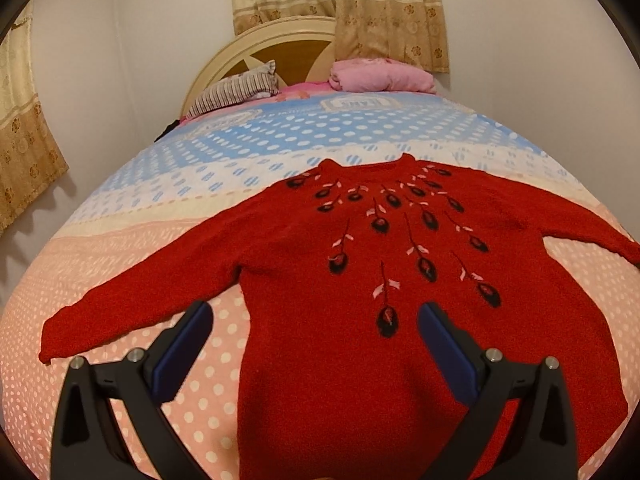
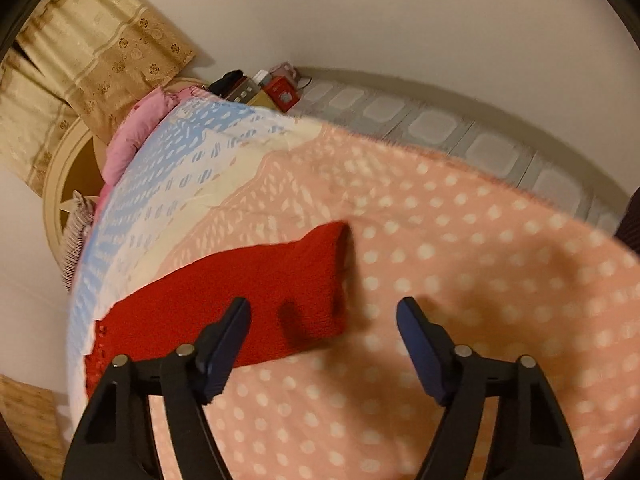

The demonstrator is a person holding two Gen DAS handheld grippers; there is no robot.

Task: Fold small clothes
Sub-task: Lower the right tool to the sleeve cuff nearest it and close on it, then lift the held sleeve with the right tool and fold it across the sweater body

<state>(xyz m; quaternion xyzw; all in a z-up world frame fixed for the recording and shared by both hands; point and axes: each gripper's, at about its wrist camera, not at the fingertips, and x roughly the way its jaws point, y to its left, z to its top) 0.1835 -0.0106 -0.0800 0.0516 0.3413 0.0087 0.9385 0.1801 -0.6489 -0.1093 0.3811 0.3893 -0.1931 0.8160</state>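
The bed, covered with a pink and blue polka-dot blanket, filled the room up to a curved headboard with tan curtains hanging behind it. A red knitted sweater lay flat and face up on the blanket, collar toward the headboard, both sleeves spread outward. The left gripper hung above the lower body of the sweater with its jaws released and empty; the right gripper hung over the right sleeve cuff, jaws likewise parted and gripping nothing. The knit appeared soft, limp and fairly light; it would likely drape and stretch, so a pinch at a cuff, shoulder seam or hem corner seemed the sound hold. The hem was cut off below the left view, the right sleeve end ran out of that frame, and the right view was blurred; whether either gripper touched the fabric could not be determined
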